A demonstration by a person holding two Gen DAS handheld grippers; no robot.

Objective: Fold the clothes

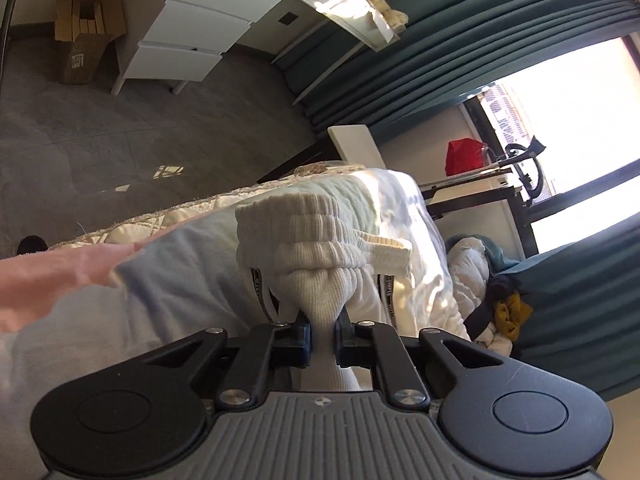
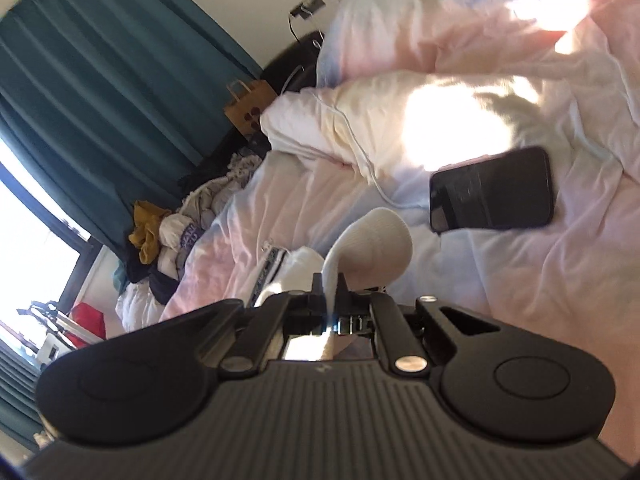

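A white ribbed knit garment (image 1: 304, 240) with a gathered waistband and a white drawstring (image 1: 388, 246) is bunched in front of my left gripper (image 1: 323, 326), whose jaws are shut on its fabric above the bed. My right gripper (image 2: 331, 286) is shut on another white part of the garment (image 2: 380, 240), held just over the pink and pale blue bedsheet (image 2: 520, 272). Dark printed tapes hang along the garment in both views.
A black phone (image 2: 492, 190) with a white cable (image 2: 360, 148) lies on the sheet beside a pillow (image 2: 360, 116). A pile of clothes (image 2: 168, 240) sits by the teal curtain (image 2: 100, 92). A white dresser (image 1: 192, 36) and a cardboard box (image 1: 86, 36) stand across the floor.
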